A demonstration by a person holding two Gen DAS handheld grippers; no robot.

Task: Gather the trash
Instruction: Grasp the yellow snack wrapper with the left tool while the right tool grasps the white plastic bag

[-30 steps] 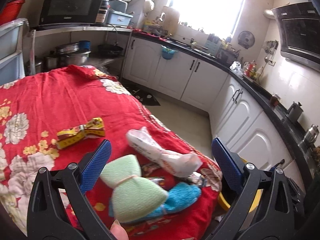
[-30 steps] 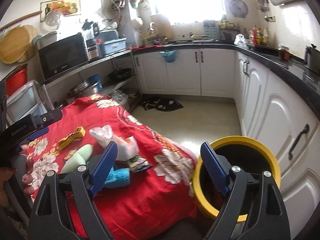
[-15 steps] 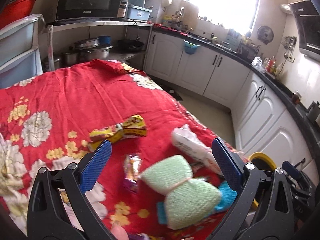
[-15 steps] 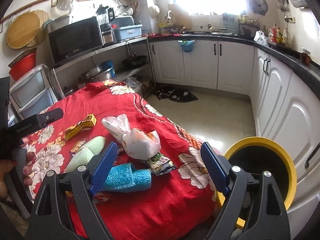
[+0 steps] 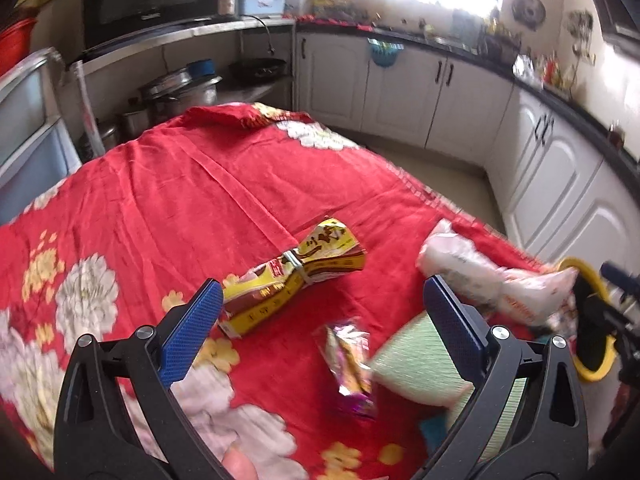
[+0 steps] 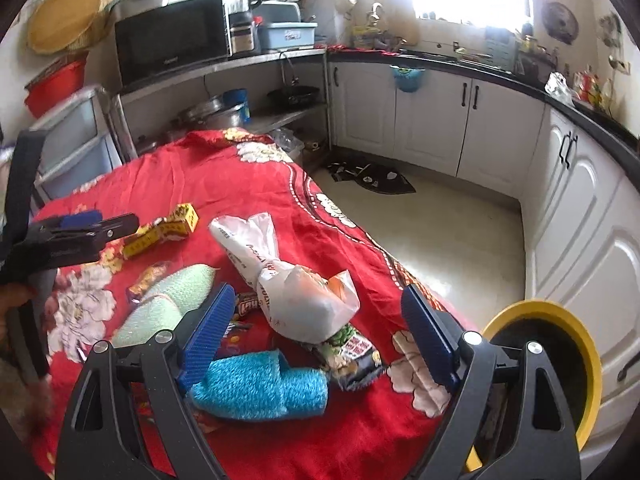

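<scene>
On the red flowered cloth (image 5: 192, 184) lies trash. My left gripper (image 5: 322, 328) is open above a yellow snack wrapper (image 5: 296, 276) and a small shiny wrapper (image 5: 352, 360), holding nothing. A pale green sponge (image 5: 416, 360) sits by its right finger. My right gripper (image 6: 318, 340) is also open and holds nothing. It hangs over a knotted white plastic bag (image 6: 296, 292), a green and black snack packet (image 6: 352, 352) and a blue sponge (image 6: 260, 388). The left gripper (image 6: 120, 226) shows side-on at the left, near the yellow wrapper (image 6: 164, 232).
A yellow-rimmed bin (image 6: 560, 360) stands on the floor off the table's right corner. White cabinets (image 6: 440, 120) line the back and right. A shelf with a microwave (image 6: 172, 36) and pots is behind the table. A hand (image 6: 12, 308) holds the left gripper.
Both grippers have moved left and lower over the table. The left one now frames the yellow wrapper instead of the green sponge. The right one has left the bin for the white bag.
</scene>
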